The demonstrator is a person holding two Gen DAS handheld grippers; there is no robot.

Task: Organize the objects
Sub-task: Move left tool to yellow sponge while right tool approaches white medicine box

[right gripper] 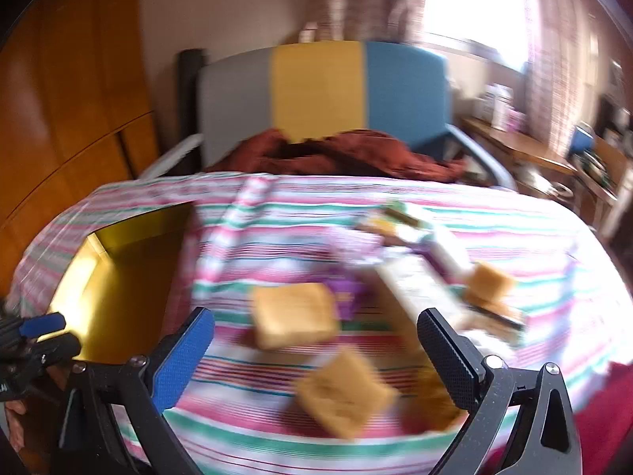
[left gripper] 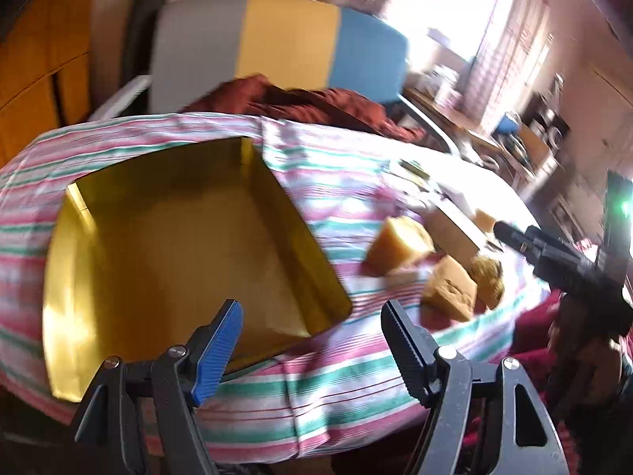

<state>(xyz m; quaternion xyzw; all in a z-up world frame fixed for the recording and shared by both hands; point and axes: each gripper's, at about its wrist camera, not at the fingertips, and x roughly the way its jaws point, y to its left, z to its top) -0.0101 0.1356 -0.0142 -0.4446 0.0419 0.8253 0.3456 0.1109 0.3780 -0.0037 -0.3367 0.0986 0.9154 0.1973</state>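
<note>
Work surface: a table covered with a pink, green and white striped cloth (left gripper: 324,360). An open rectangular cardboard box with a glossy yellow-gold interior (left gripper: 178,245) sits on the left part of the cloth; nothing is visible inside it.

Task objects: several tan sponge-like blocks lie on the cloth to the right of the box. In the right wrist view, one square tan block (right gripper: 294,314) lies nearest the box. A second tan block (right gripper: 344,394) lies nearer the camera. A third tan block (right gripper: 490,281) lies farther right, beside a blurred pale flat packet (right gripper: 419,289). Purple-printed wrappers (right gripper: 350,289) lie between the blocks; motion blur obscures their detail.

Left gripper (left gripper: 312,340): jaws spread wide, nothing between them. It hangs over the near right corner of the box.

Right gripper (right gripper: 316,352): jaws spread wide, holding nothing. It hangs above the two nearest blocks without touching them.

Background: a chair with a grey, yellow and blue panelled backrest (right gripper: 320,91) stands behind the table. A rust-red cloth (right gripper: 348,154) is heaped on its seat.
</note>
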